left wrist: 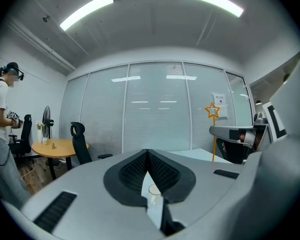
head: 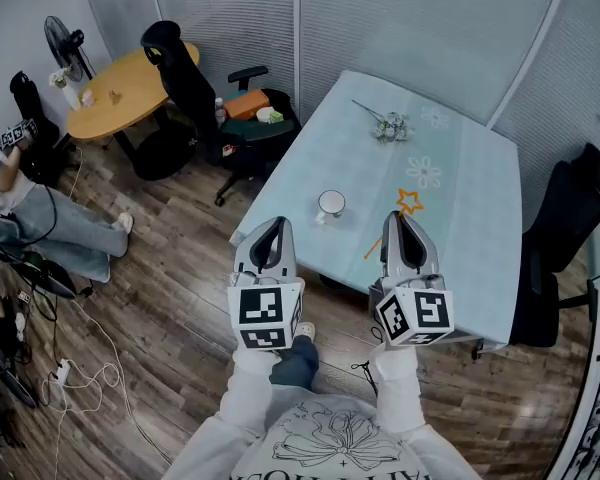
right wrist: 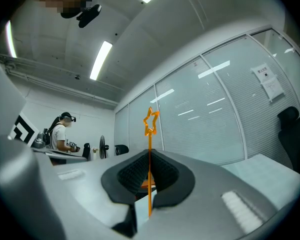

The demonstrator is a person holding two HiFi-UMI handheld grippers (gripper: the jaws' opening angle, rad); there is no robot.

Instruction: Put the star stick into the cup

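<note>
Orange star stick (right wrist: 150, 139) is clamped upright in the right gripper (right wrist: 150, 154). Its jaws are closed on the thin shaft, with the star sticking up above them and the lower end poking out below. From the head view the stick (head: 390, 230) sits over the near part of the surface (head: 460, 168), which has a pale blue cloth with flower prints. The star is just past the tip of the right gripper (head: 400, 215).

White cup (head: 331, 204) stands on that cloth a bit to the left of the stick, not touching it. The left gripper (head: 271, 226) is near the surface's edge, close to the cup, with its jaws closed on nothing. In its own view the left gripper (left wrist: 147, 151) has the pads meeting at the tips, and the cup (left wrist: 154, 190) peeks through the gap lower down.

Further back there's a small flower sprig (head: 388, 125) lying on the cloth — and a black office chair (head: 565, 238) at the right side.
</note>
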